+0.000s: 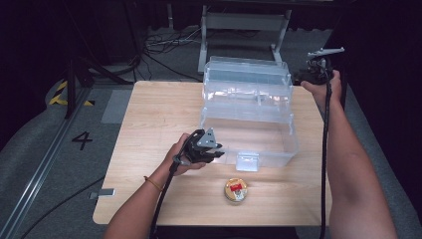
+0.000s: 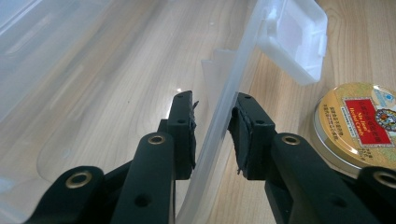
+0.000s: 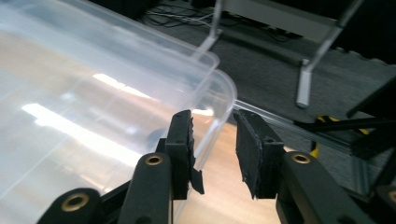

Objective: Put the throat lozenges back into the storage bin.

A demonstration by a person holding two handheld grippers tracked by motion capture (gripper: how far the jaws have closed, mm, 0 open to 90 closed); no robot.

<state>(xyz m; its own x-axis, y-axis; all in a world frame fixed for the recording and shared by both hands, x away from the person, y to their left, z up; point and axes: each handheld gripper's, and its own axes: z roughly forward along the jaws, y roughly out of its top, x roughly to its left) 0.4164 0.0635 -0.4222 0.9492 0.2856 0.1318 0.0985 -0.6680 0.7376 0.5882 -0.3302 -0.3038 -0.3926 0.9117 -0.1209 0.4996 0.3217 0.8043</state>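
**Clear plastic box open on the table, front wall between the left jaws**

Sits on the far half of a light wooden table point(image 1: 149, 124): a clear plastic box point(image 1: 249, 139), see-through all round, with wood grain showing through its floor. Stepped in tiers, deep tub in front, shallower trays and lid point(image 1: 246, 69) rising behind toward the far edge. Carries a cloudy white latch point(image 1: 247, 162) at the middle of the front wall, hanging outward toward the near side.

Runs with its long axis across the table, left to right; opens upward, latch side facing the person.

Left gripper point(image 1: 215, 152) at the box's near left corner, jaws part open and straddling the front wall: one pad inside the tub, the other outside, wall point(image 2: 219, 116) just beside both pads, with the outer pad seemingly touching; firm squeeze hard to judge. Right gripper point(image 1: 313, 74) up by the far right corner, beside the lid; jaws part open, rounded lid corner point(image 3: 219, 88) next to the left pad, nothing between the pads.

Round gold tin point(image 1: 236, 190) with a red label, on the near strip of table, close in front of the latch. Broad bare wood left of the box; narrow margin on its right; far rim near the table's back edge.
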